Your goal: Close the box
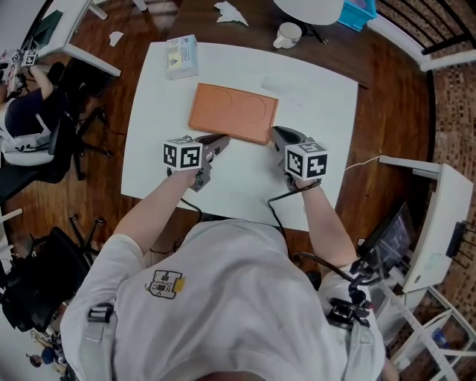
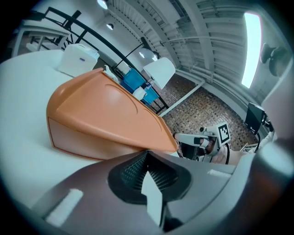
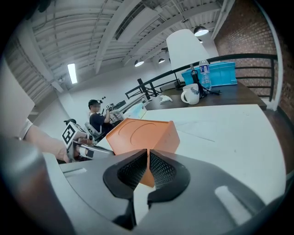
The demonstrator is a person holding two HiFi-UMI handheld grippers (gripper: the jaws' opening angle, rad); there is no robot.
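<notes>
A flat orange box (image 1: 233, 111) lies on the white table (image 1: 320, 97) with its lid down; two shallow circles are pressed into the lid. My left gripper (image 1: 220, 139) sits at the box's near left edge, jaws shut with nothing between them. In the left gripper view the box (image 2: 98, 114) fills the space just beyond the shut left gripper (image 2: 146, 155). My right gripper (image 1: 274, 132) is at the box's near right corner, also shut and holding nothing. The right gripper view has that corner of the box (image 3: 144, 132) directly behind the closed right gripper (image 3: 148, 153).
A small white carton (image 1: 181, 56) lies at the table's far left corner. A white mug (image 1: 288, 34) and a blue bin (image 1: 358, 10) stand on the dark surface beyond. A seated person (image 1: 21, 111) is at the far left; a monitor stand (image 1: 428, 223) is on the right.
</notes>
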